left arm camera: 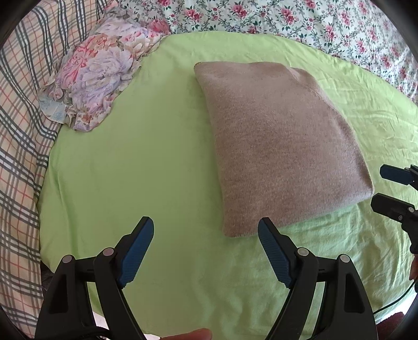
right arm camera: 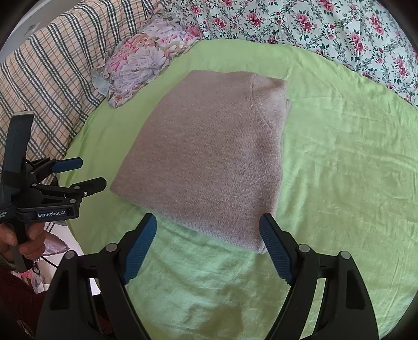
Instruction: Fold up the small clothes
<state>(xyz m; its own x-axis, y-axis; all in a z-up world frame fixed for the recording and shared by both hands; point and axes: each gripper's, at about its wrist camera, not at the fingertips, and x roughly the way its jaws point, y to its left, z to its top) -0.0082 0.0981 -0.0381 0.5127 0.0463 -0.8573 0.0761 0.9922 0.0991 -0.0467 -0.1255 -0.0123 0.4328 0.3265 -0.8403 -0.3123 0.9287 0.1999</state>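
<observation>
The sweater [right arm camera: 209,157], a fuzzy pinkish-brown knit already folded into a thick rectangle, lies flat on the green sheet [right arm camera: 339,170] near its middle. I judge it soft, light and limp: it should sag at any unsupported edge, grip well on its nap, and is best taken at the near folded corners, pinching all layers together. My right gripper [right arm camera: 208,230] is spread wide and holds nothing; the sweater's near corner sits just ahead of its tips, between them, apart from both. My left gripper [left arm camera: 205,231] is likewise spread and empty; the sweater's near left corner lies just beside its right finger, the bulk ahead and to the right. A flowered cloth [left arm camera: 99,75] lies crumpled at the sheet's far left edge, against a plaid blanket [left arm camera: 23,130]; a floral bedspread [left arm camera: 326,23] borders the far side.
</observation>
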